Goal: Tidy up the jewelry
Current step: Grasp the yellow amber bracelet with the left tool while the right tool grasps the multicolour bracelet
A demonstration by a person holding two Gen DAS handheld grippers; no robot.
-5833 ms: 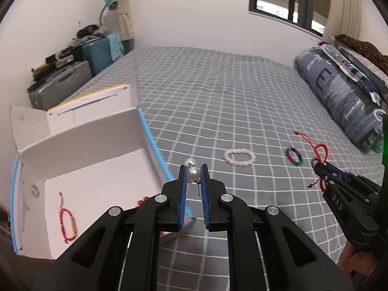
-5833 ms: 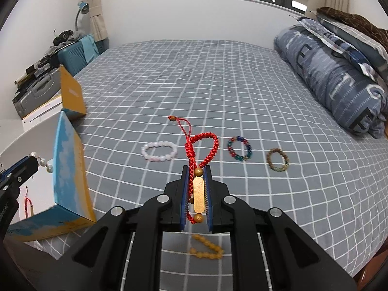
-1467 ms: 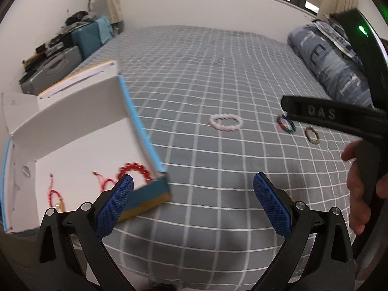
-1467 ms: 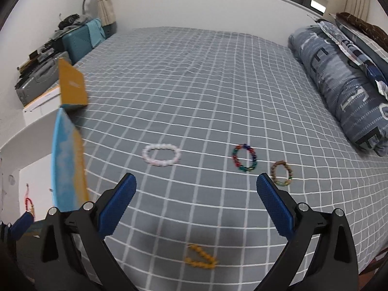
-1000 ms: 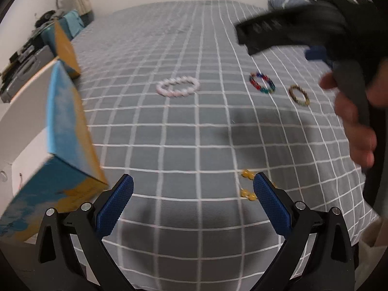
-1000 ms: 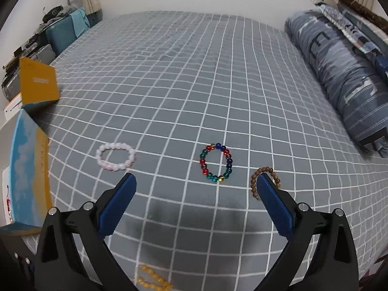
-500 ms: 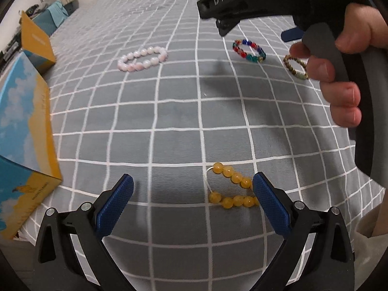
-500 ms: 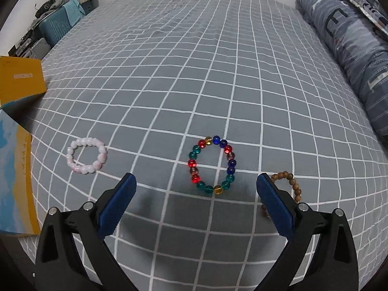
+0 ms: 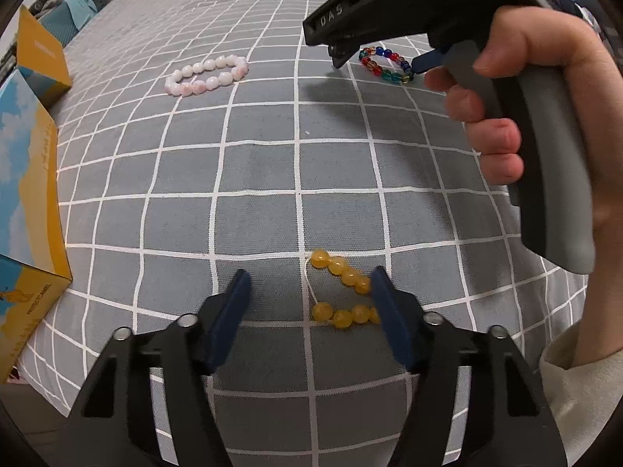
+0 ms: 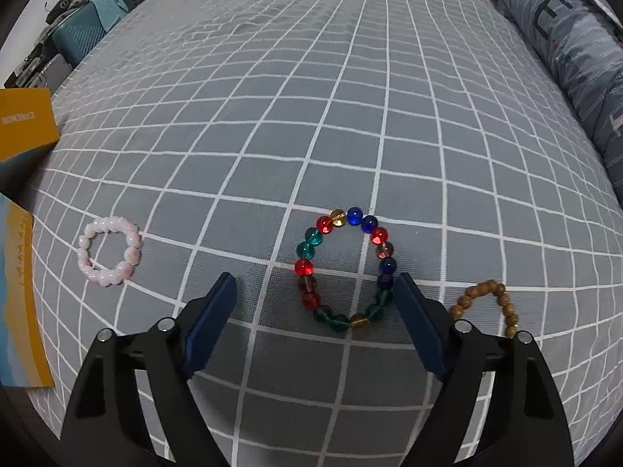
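Note:
A yellow bead bracelet (image 9: 344, 292) lies on the grey checked bedspread (image 9: 272, 136). My left gripper (image 9: 307, 292) straddles it with jaws closing; the right pad is at the beads, the left pad stands apart. A multicoloured glass bead bracelet (image 10: 346, 268) lies between the pads of my right gripper (image 10: 315, 292), whose jaws are also closing and do not press it. In the left wrist view the right gripper (image 9: 338, 58), held by a hand (image 9: 506, 109), hovers by that multicoloured bracelet (image 9: 385, 64). A pink-white bracelet (image 10: 109, 251) (image 9: 206, 76) lies to the left.
A brown wooden bead bracelet (image 10: 486, 303) lies just right of the right gripper. A blue and yellow cardboard box (image 9: 27, 202) stands at the bed's left edge. A folded dark blue quilt (image 10: 576, 50) lies along the right side. Suitcases (image 10: 78, 35) stand beyond the bed's far left.
Both grippers sank toward the bed over their bracelets. The left gripper's jaws narrowed markedly around the yellow beads; the right gripper's jaws narrowed a little around the multicoloured bracelet.

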